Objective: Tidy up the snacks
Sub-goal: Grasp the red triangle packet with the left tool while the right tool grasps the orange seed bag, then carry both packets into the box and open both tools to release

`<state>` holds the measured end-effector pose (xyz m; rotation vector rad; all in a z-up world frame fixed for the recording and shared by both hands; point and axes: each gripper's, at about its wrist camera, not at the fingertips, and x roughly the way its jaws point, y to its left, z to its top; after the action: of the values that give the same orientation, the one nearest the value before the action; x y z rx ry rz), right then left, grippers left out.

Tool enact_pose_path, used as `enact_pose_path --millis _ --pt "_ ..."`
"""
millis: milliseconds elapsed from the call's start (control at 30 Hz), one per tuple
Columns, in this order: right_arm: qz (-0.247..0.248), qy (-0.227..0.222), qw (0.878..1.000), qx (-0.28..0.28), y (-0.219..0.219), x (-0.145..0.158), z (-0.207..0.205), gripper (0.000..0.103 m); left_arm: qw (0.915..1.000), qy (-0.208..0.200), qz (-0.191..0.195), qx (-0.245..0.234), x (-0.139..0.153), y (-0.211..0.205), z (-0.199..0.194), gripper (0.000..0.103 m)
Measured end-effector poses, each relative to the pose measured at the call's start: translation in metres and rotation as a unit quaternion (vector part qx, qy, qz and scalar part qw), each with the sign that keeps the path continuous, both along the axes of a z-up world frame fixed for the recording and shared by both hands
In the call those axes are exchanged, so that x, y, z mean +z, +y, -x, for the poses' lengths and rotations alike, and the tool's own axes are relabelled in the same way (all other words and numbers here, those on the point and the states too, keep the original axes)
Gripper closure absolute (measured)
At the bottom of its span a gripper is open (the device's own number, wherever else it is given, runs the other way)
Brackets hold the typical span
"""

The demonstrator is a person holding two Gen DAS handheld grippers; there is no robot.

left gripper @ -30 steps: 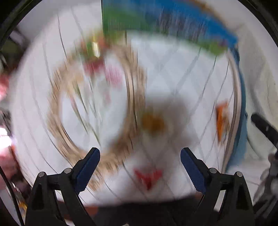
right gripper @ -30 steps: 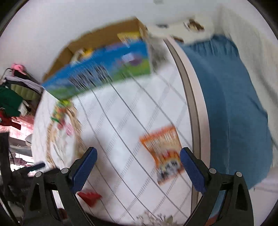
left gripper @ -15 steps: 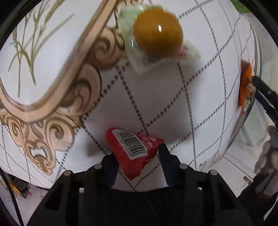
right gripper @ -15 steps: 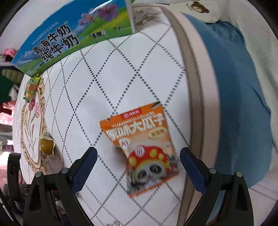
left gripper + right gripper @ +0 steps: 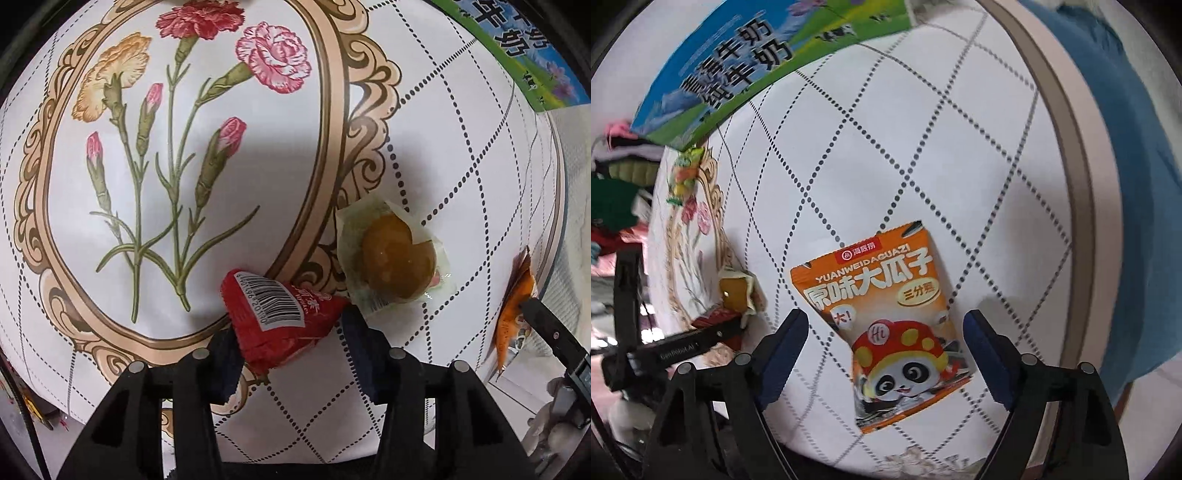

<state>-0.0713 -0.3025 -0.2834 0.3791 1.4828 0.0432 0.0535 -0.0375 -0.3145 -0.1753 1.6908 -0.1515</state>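
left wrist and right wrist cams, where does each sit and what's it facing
Left wrist: sits on the left claw, looking down along its fingers at the flower-print tablecloth; its own fingers clamp a red packet.
Right wrist: sits on the right claw, facing down at an orange seed bag lying between its open fingers; the left claw shows at left.
Shared: the wrapped yellow snack, orange bag, red packet and milk carton.

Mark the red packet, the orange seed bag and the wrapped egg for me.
red packet (image 5: 273, 314), left wrist view, on its barcode label.
orange seed bag (image 5: 882, 314), right wrist view, on its printed front.
wrapped egg (image 5: 397, 266), left wrist view, on the brown egg.
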Motion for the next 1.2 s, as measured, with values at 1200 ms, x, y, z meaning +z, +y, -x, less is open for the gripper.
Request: enact_pose_path --millis 1200 --pt "-0.036 -0.207 0.977 0.029 0.032 0.177 -0.171 0.038 0.9685 -0.236 0.044 -0.065 0.222 -0.039 -0.129 0.064"
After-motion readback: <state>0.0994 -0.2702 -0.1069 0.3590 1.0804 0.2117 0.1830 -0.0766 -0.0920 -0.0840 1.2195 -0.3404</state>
